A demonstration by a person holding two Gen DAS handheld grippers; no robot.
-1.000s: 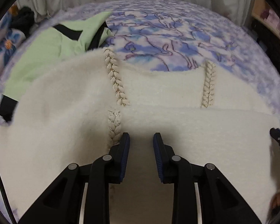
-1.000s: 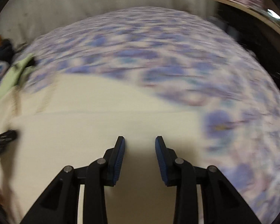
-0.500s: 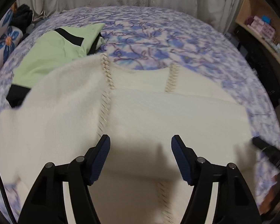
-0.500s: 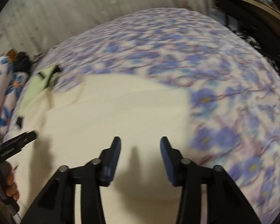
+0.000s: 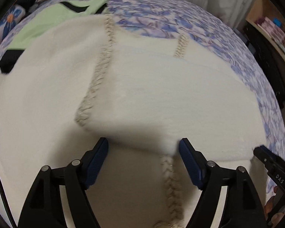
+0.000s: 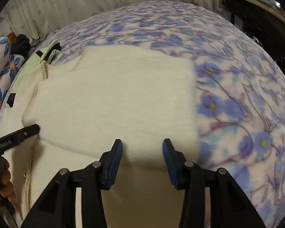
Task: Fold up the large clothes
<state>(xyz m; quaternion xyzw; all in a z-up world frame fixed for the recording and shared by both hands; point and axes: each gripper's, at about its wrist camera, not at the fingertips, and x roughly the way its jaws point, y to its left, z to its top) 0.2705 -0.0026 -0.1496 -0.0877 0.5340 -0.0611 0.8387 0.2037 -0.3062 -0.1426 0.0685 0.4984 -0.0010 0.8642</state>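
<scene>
A fluffy cream sweater (image 5: 161, 87) with braided trim (image 5: 96, 83) lies on the bed, its upper layer folded over into a thick flap (image 6: 114, 95). My left gripper (image 5: 143, 142) hovers over the flap's near edge. Its jaws are opening wide and nothing is pinched between them. My right gripper (image 6: 142, 143) hangs over the flap's right part, open with its jaws closing slightly; the cloth lies under them, not gripped. Each gripper shows in the other's view: the right gripper (image 5: 271, 169) at the lower right, the left gripper (image 6: 19, 134) at the left with a hand behind it.
A light green garment (image 5: 53, 19) with black trim lies at the far left, partly under the sweater. The blue flowered bed cover (image 6: 237, 104) stretches right and beyond. Flowered pillows (image 6: 1, 62) sit at the left, a curtain (image 6: 66, 5) behind, and a shelf (image 5: 271, 28) at the right.
The left jaws have spread from a narrow gap to wide apart. The right jaws stand a little wider. Both grippers have drawn back across the sweater, so more of the folded flap shows.
</scene>
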